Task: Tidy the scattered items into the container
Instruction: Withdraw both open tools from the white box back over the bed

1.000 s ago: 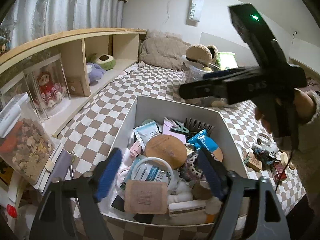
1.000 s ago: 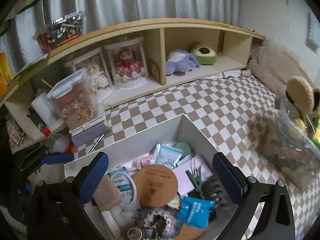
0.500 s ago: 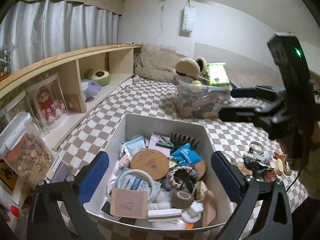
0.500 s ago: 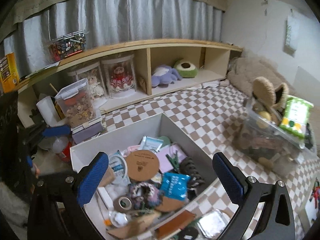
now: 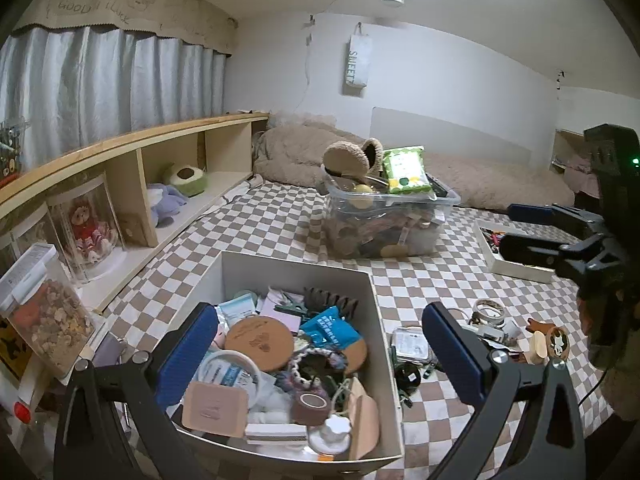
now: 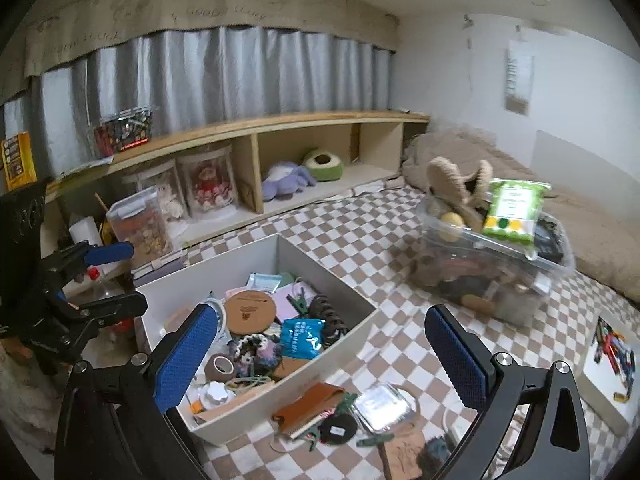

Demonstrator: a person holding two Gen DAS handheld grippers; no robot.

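Observation:
A white open box [image 5: 297,266] [image 6: 340,328] on the checkered bed holds many small items: a cork disc [image 5: 258,343], a blue packet [image 6: 301,337], a tape roll [image 5: 310,402]. Scattered items lie on the bed to its right: a clear plastic case [image 6: 382,406], a brown notebook [image 6: 308,404], tape rings [image 5: 489,309], a small wooden figure [image 5: 546,340]. My left gripper [image 5: 320,356] is open and empty above the box. My right gripper [image 6: 326,354] is open and empty above the box's right wall.
A clear tub [image 5: 384,216] full of things stands further back, with a green wipes pack [image 6: 510,210] on top. A flat white tray of small pieces [image 6: 606,372] lies at the right. A wooden shelf [image 6: 256,160] with dolls and plush toys runs along the left.
Both grippers have pulled back and up from the box, so more of the bed shows. The right gripper has swung to the right, off the box.

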